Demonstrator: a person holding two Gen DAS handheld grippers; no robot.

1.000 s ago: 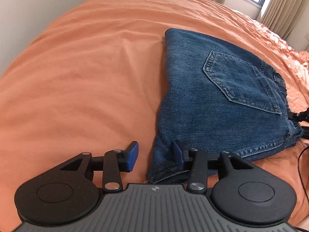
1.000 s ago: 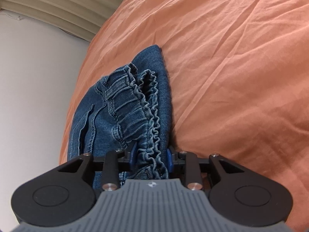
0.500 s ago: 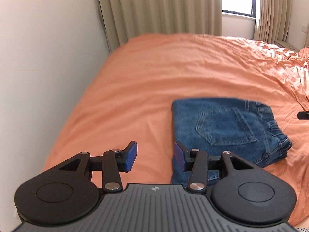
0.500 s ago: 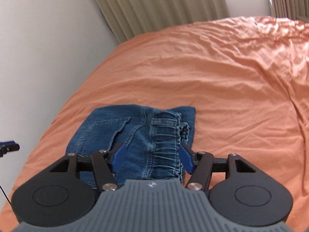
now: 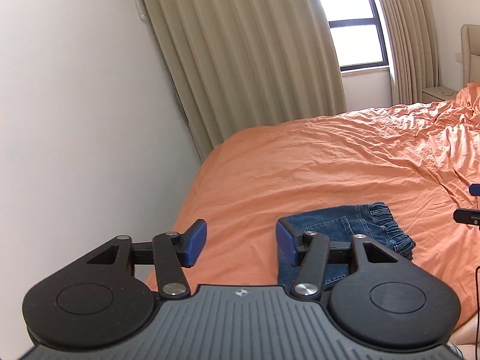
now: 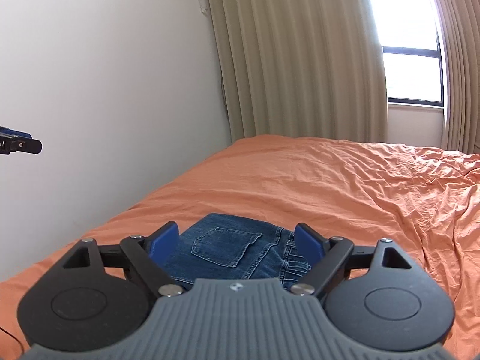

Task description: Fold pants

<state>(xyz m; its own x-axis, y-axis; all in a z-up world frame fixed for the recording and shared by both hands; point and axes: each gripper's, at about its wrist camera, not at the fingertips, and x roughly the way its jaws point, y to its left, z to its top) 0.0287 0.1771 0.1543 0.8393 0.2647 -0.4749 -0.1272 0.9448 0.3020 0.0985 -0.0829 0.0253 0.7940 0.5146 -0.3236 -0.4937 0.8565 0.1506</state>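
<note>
The blue denim pants [image 5: 354, 234] lie folded into a compact rectangle on the orange bed sheet [image 5: 330, 174], back pocket up, elastic waistband to the right. My left gripper [image 5: 241, 244] is open and empty, held above and back from the pants' left edge. In the right wrist view the pants [image 6: 234, 249] lie below my right gripper [image 6: 238, 240], which is open wide and empty, raised clear of the cloth. The right gripper's tips [image 5: 471, 210] show at the right edge of the left wrist view, and the left gripper's tip [image 6: 21, 144] at the left edge of the right wrist view.
A white wall [image 5: 90, 120] runs along the bed's left side. Beige curtains [image 5: 255, 60] and a window [image 5: 354, 39] stand beyond the bed's far end. The sheet is rumpled at the right [image 5: 444, 138]. A headboard and nightstand [image 5: 438, 93] are at far right.
My right gripper opened and let go of the waistband. Both grippers rose and pulled back from the folded pants, so the views now show the wall and curtains.
</note>
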